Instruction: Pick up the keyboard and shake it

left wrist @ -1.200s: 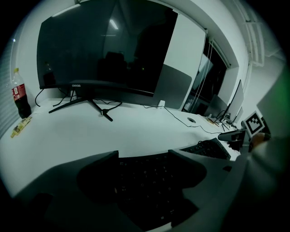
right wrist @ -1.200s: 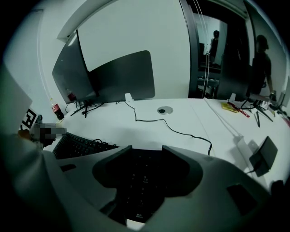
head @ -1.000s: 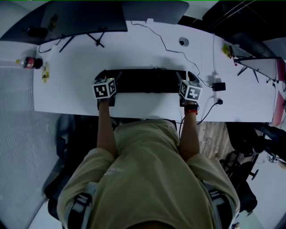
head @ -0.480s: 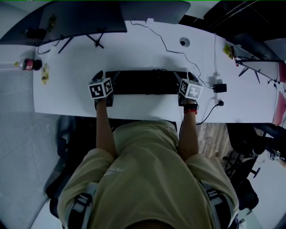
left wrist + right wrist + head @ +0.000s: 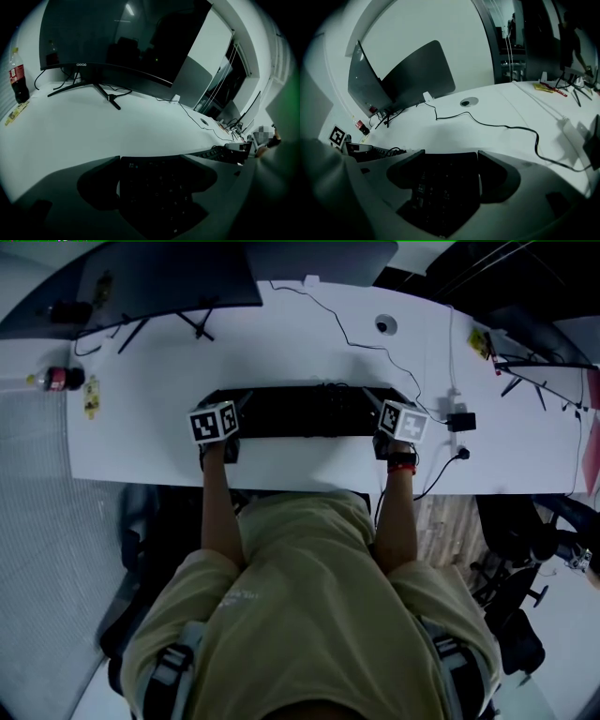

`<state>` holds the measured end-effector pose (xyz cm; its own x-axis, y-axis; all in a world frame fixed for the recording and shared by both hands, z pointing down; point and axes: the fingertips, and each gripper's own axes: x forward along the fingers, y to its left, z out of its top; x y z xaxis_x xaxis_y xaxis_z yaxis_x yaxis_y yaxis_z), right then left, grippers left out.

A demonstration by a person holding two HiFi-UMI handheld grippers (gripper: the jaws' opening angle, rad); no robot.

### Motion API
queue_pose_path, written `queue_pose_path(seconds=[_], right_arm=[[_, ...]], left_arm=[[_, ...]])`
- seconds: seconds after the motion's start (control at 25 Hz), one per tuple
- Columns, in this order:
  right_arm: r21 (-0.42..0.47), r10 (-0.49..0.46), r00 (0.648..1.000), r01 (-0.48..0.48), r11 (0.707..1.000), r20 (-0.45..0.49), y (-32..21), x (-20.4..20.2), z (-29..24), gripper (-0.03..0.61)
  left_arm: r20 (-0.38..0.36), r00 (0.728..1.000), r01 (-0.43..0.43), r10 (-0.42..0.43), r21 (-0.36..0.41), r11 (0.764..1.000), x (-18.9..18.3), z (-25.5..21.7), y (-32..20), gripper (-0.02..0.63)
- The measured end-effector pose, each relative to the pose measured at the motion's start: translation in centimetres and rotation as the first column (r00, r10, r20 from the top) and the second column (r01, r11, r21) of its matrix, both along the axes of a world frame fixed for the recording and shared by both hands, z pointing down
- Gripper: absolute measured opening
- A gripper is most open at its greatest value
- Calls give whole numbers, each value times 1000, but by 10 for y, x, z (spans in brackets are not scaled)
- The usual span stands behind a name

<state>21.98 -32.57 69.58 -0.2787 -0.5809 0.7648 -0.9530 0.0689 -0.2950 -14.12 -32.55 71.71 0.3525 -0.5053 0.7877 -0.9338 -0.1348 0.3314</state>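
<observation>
The keyboard (image 5: pixel 309 411) lies flat on the tabletop (image 5: pixel 281 343), just in front of me and near the front edge. Its long axis runs left to right, parallel to that edge, with the keys facing up and the back edge toward the monitor (image 5: pixel 169 277). My left claw (image 5: pixel 152 161) straddles its left end and my right claw (image 5: pixel 451 154) its right end. Both are spread wide, with slivers of white showing beside the pads, so nothing is gripped. I judge this to be the grasp step: next I need to close both claws evenly, then lift level.
</observation>
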Motion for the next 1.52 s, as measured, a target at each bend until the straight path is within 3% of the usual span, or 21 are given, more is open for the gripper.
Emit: queue_pose_path(seconds=[0.68,1.52], right_arm=[[18,-17,1000,17,1000,-6,5,-2,-6,354],[93,15,999,-19,995,50,37,-1,-32,356]], left_arm=[[30,999,12,-12,0,1000,-3,-4,5,387],[65,998,-8,1,100,995,-5,-50,27,387]])
